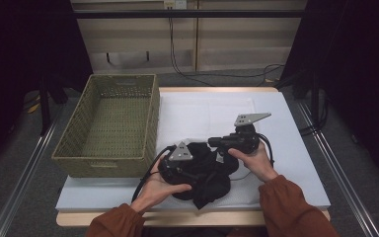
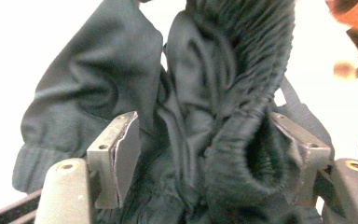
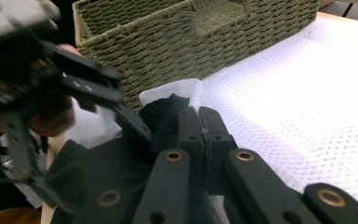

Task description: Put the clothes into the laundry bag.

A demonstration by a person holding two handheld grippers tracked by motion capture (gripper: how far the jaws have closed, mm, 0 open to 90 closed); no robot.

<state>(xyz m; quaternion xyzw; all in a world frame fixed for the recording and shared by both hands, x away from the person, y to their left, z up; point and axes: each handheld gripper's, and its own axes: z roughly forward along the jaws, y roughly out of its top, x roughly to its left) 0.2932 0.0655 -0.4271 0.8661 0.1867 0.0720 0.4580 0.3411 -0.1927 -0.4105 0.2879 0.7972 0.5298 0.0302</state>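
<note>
A crumpled black garment (image 1: 209, 180) lies on the white mat (image 1: 207, 111) near the table's front edge. My left gripper (image 1: 203, 169) is at its left side, held by a hand in an orange sleeve. In the left gripper view its jaws (image 2: 203, 126) stand wide apart, with bunched cloth and a ribbed elastic band (image 2: 242, 154) between them. My right gripper (image 1: 216, 143) comes in from the right. In the right gripper view its jaws (image 3: 200, 112) are pressed together at a fold of the black garment (image 3: 165, 109).
A green woven basket (image 1: 103, 160) stands to the left of the mat, close to the left hand; its wall (image 3: 177, 42) rises behind the garment. A corner of the white mat (image 3: 186, 88) is turned up by the cloth. Dark stands flank the table.
</note>
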